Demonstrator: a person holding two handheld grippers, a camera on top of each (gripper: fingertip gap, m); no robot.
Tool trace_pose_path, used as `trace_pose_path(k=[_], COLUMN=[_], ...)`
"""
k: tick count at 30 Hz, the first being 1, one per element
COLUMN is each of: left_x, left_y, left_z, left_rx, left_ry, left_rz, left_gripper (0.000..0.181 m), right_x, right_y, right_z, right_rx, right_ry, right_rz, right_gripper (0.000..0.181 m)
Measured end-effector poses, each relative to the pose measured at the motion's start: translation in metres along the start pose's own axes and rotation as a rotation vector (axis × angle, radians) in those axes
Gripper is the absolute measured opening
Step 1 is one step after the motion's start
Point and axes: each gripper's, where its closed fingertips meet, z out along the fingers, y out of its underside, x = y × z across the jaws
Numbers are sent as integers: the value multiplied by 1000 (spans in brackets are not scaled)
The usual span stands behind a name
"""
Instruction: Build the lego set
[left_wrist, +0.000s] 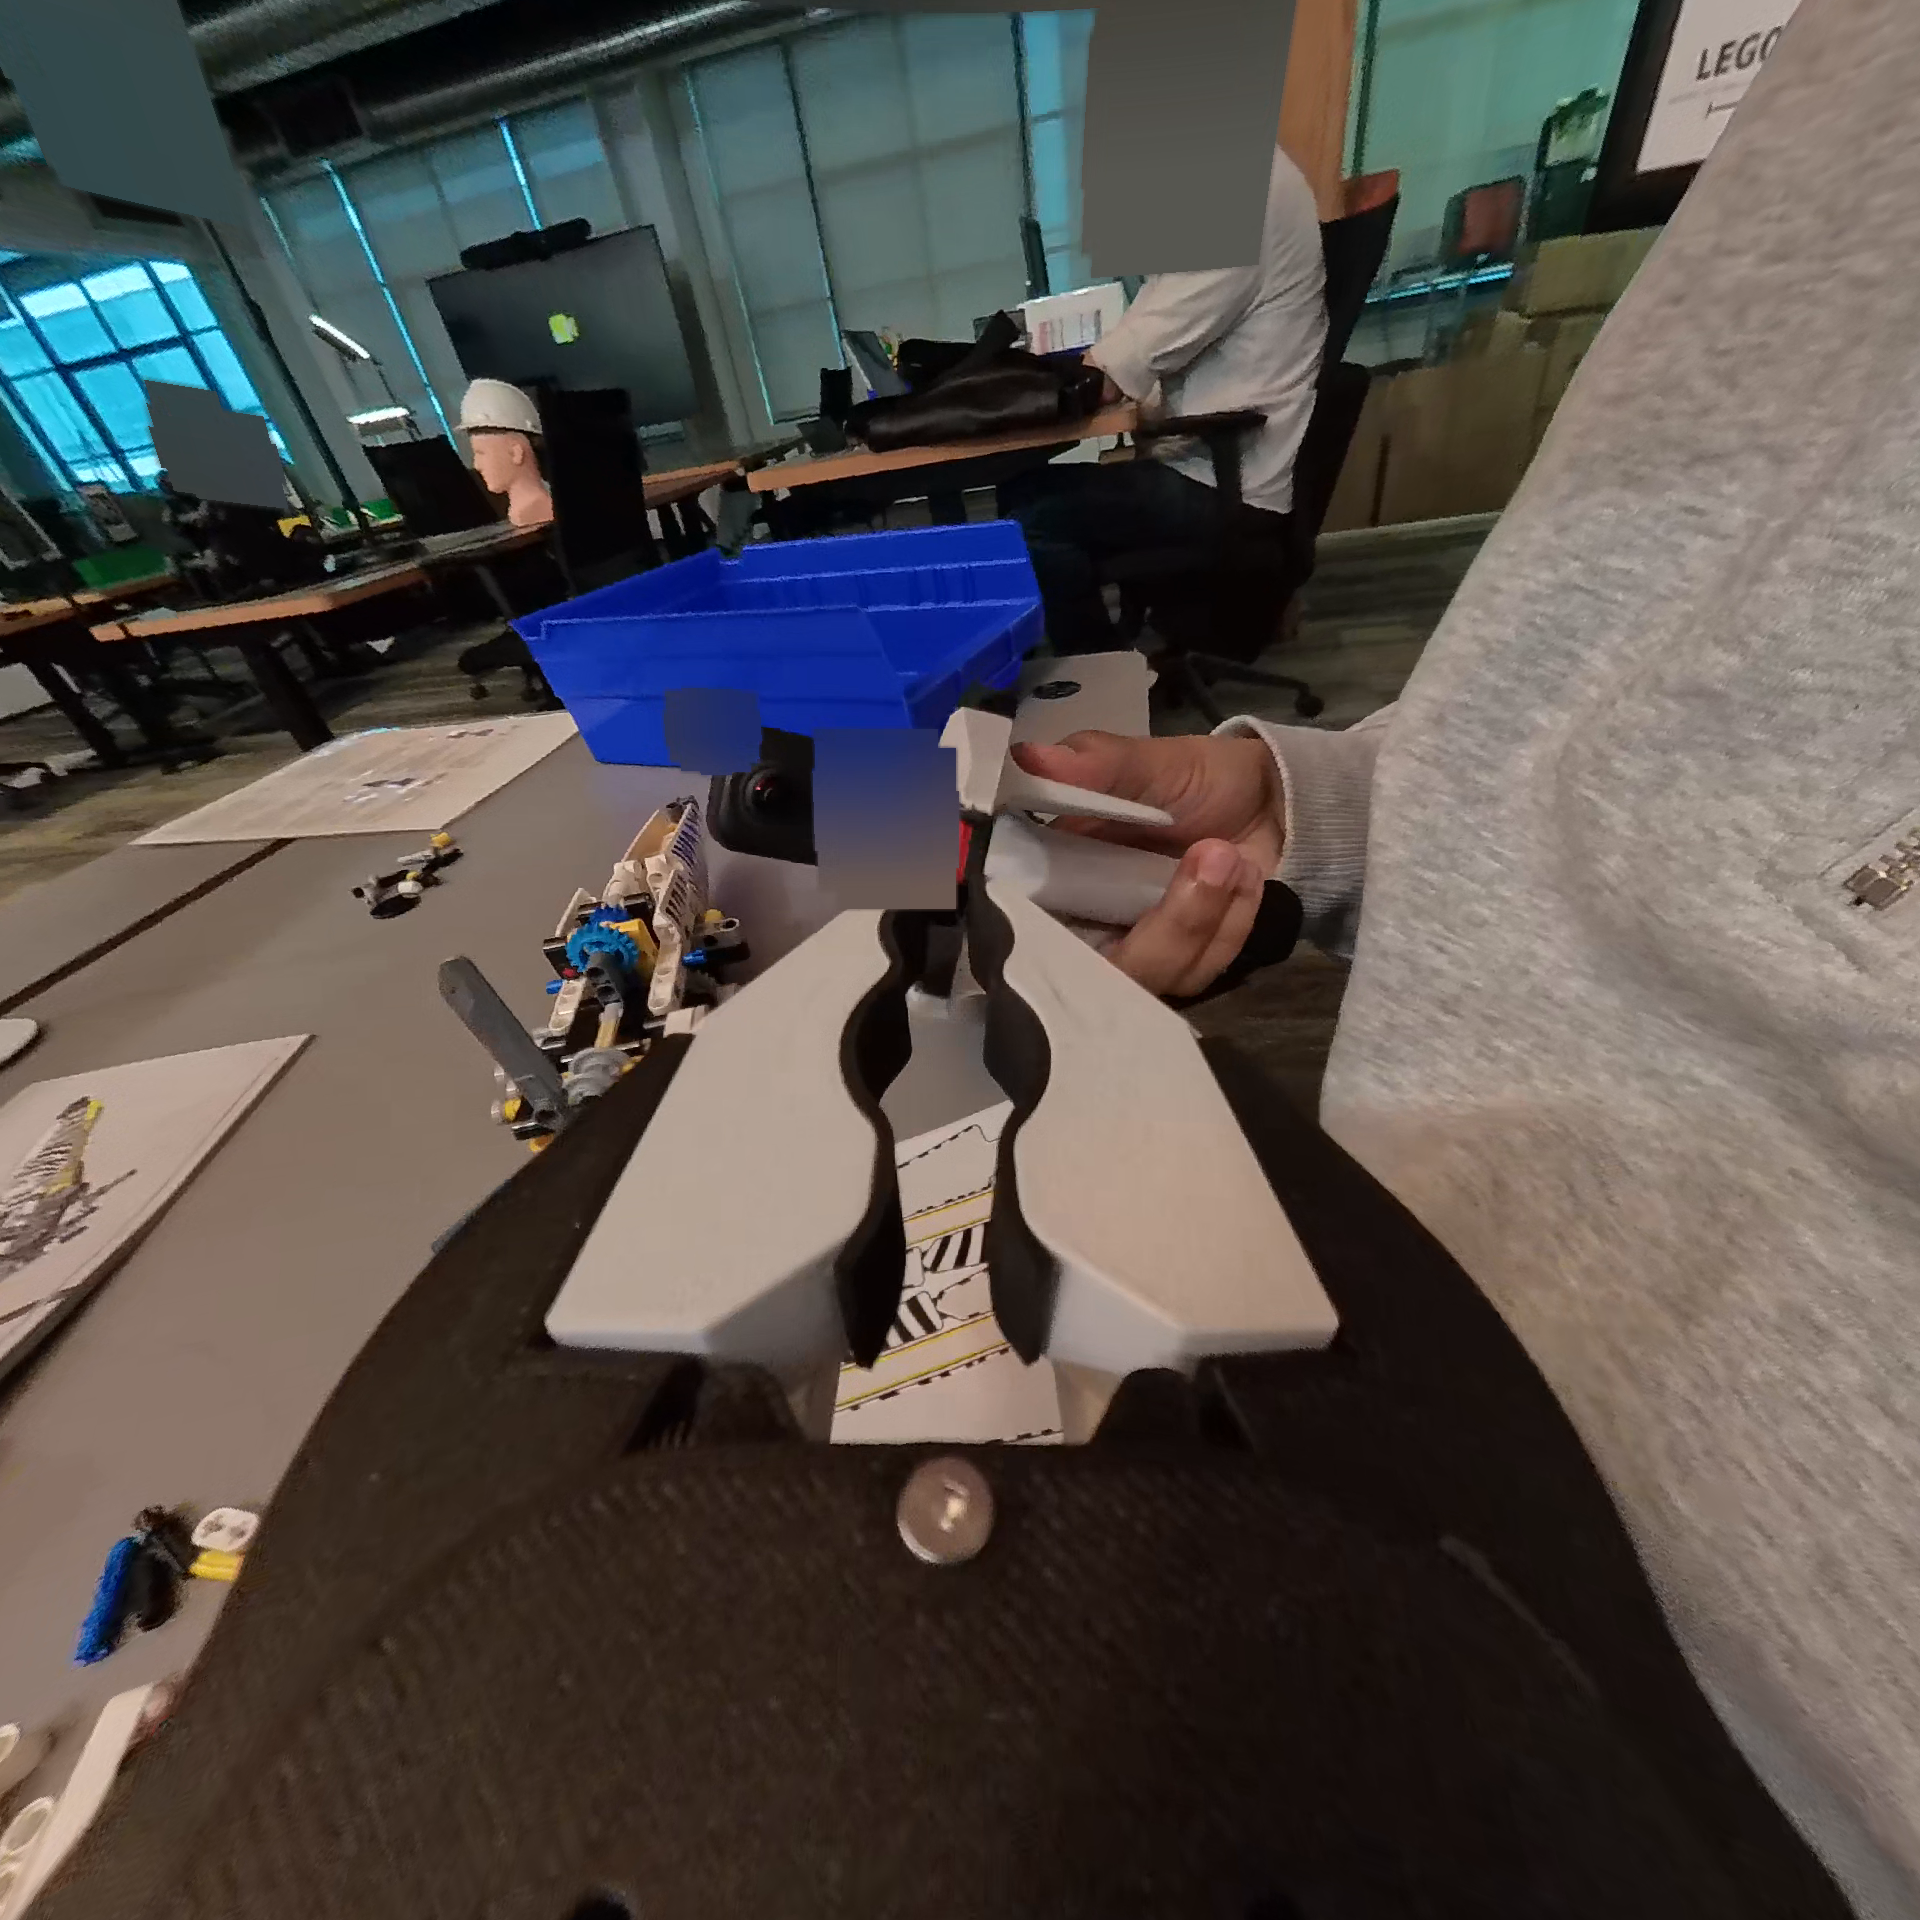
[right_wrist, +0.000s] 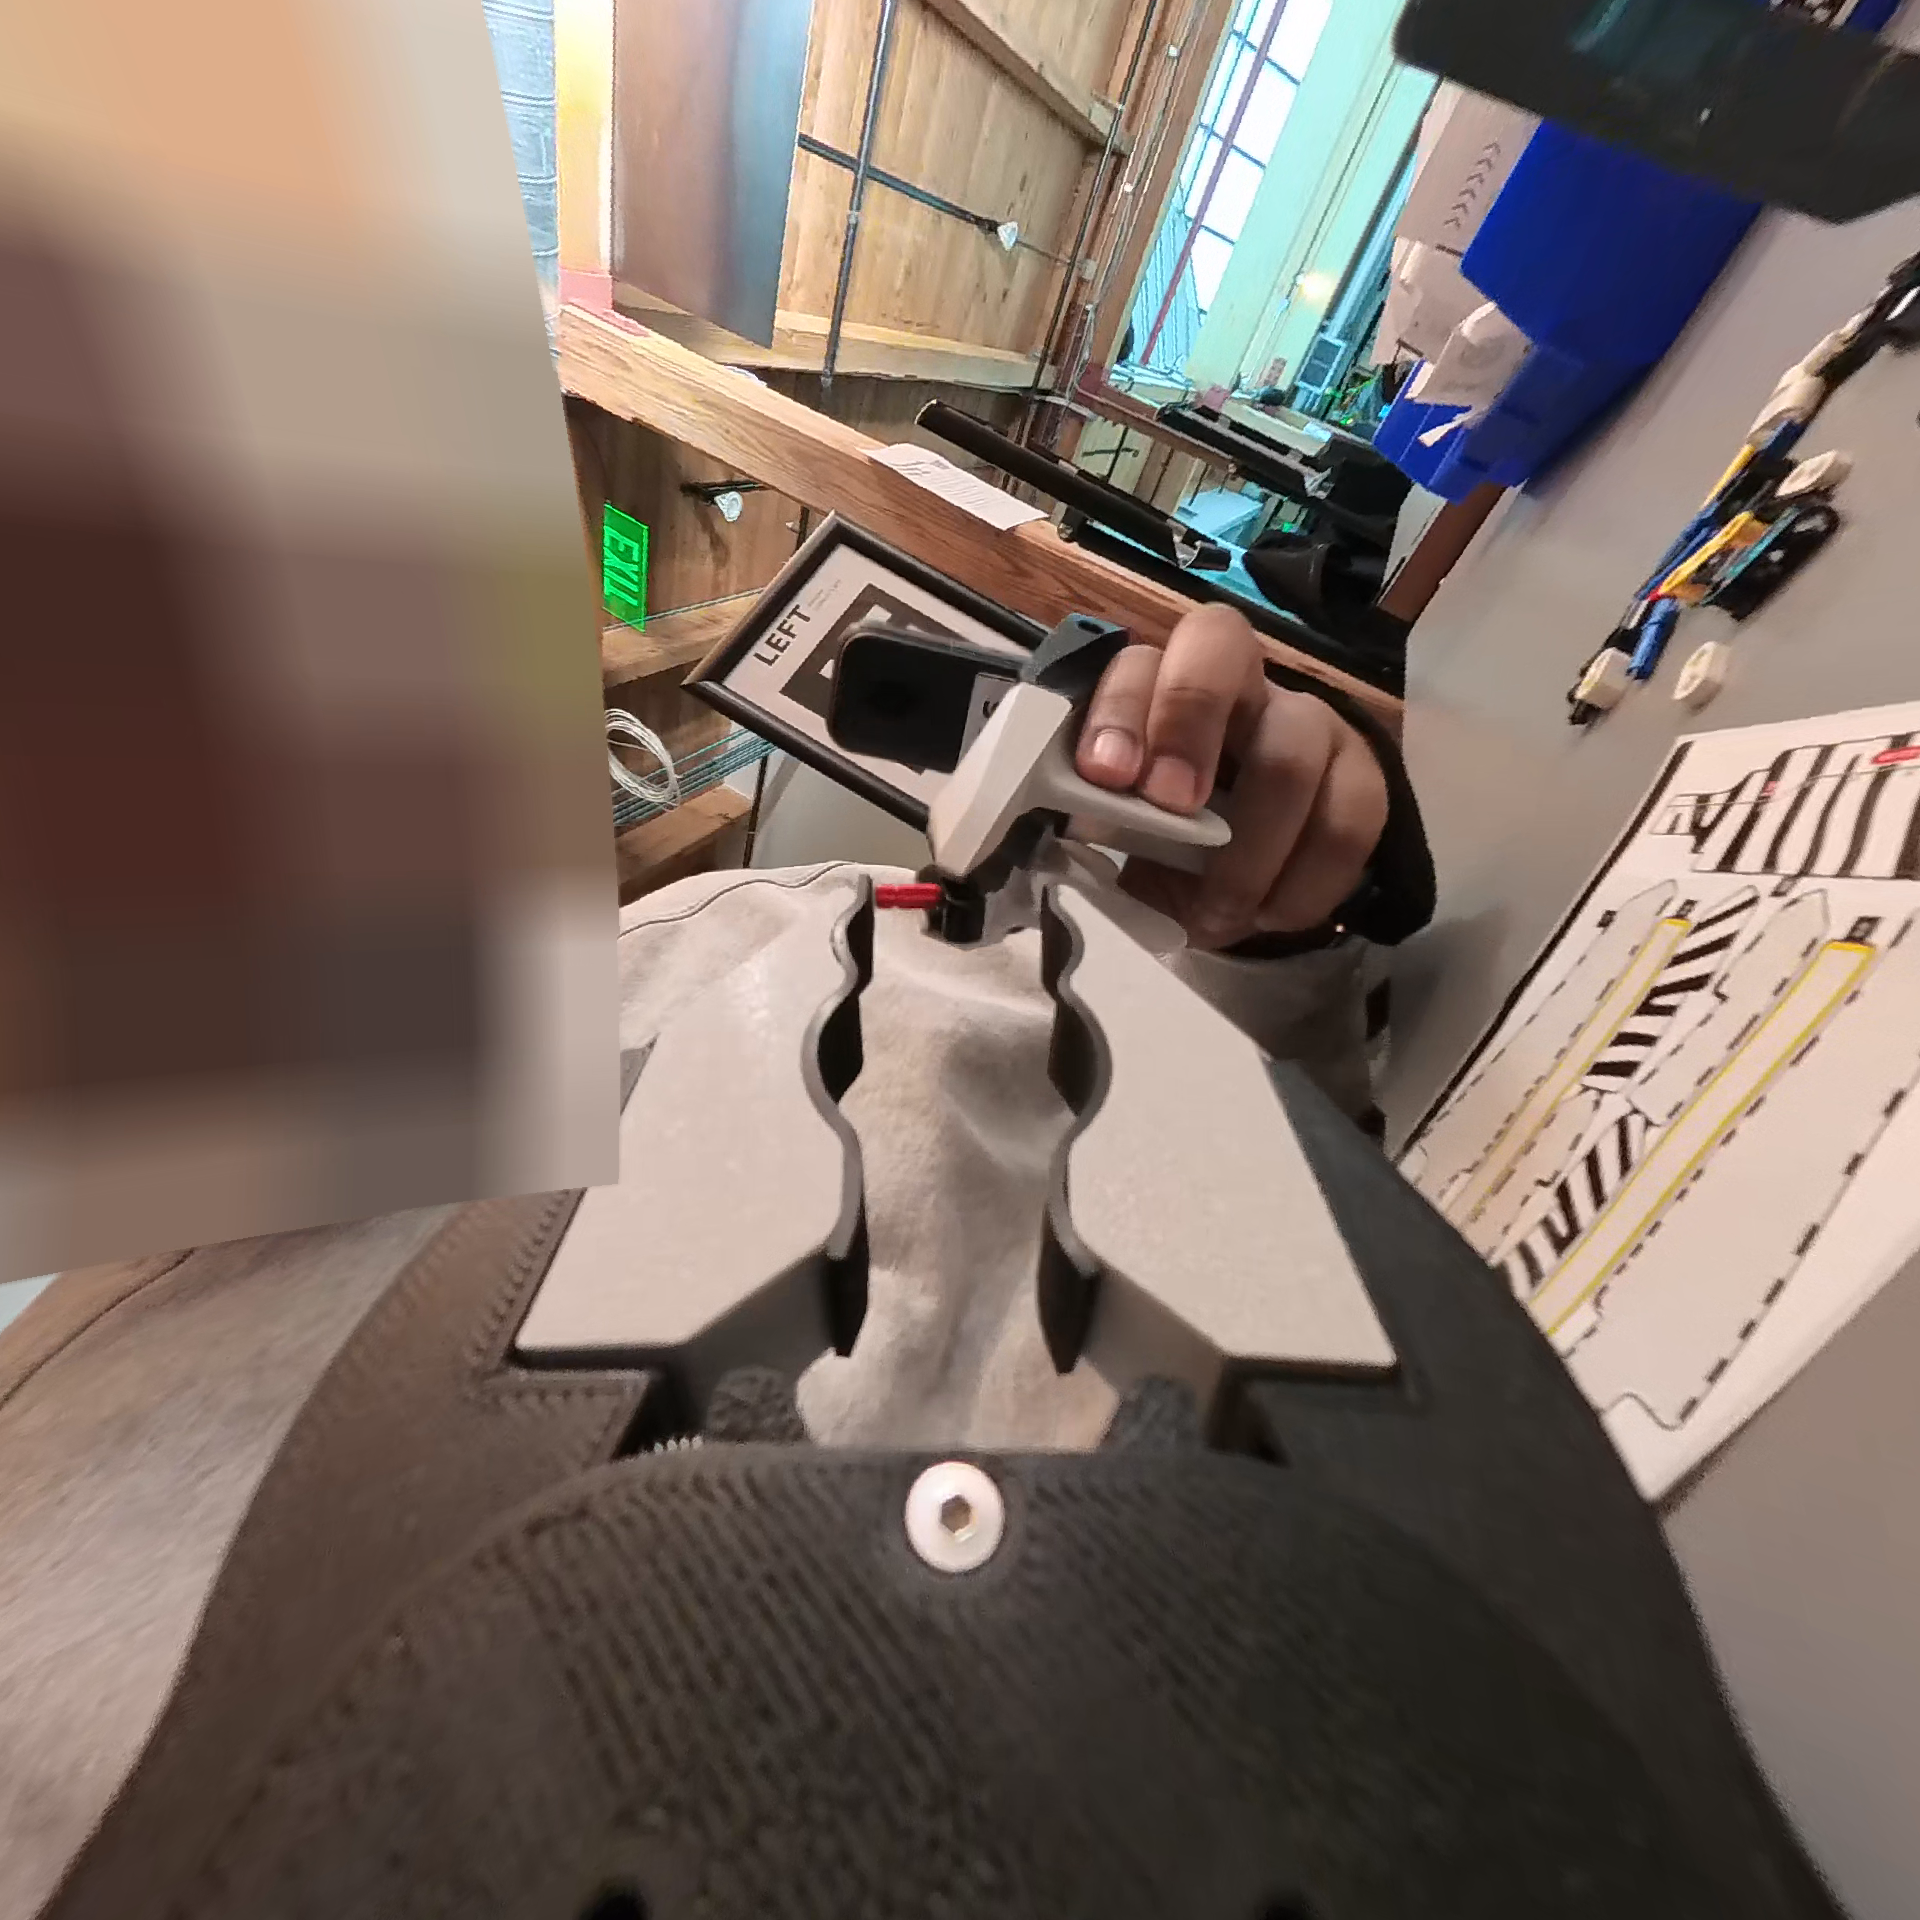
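left gripper (left_wrist: 940, 935): tips pinched on small black connector (right_wrist: 956, 916) with red pin (right_wrist: 902, 895)
right gripper (right_wrist: 951, 914): jaws parted, empty, facing left
lego model (left_wrist: 634, 956): on table (left_wrist: 312, 935), untouched

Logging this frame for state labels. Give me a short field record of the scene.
left gripper: shut on a small black piece with a red pin
right gripper: open, one fingertip right beside the red pin
model: partly built, on the table, not held
blue bin: beyond the model
sticker sheet: flat on the table
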Motion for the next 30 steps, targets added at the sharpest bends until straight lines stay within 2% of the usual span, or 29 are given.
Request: trace_pose_path(k=[4,15,21,26,30], left_x=[0,5,0,-1,-3], left_y=[3,2,1,4,2], left_z=[0,4,1,1,-1], left_rx=[-34,-64,-53,-71,-62], left_ry=[-29,-55,-71,-86,-89], left_rz=[69,161,158,180,167], left_gripper=[5,5,5,6,6], right_x=[-4,-6,-6,-2,-4], right_y=[-1,-2,-8,-3,-6], right_z=[0,-2,-4,0,-2], right_rx=[4,4,40,7,26], right_ry=[-21,-20,-20,12,7], right_rz=[-22,-65,-69,-70,-91], right_gripper=[18,16,19,22,19])
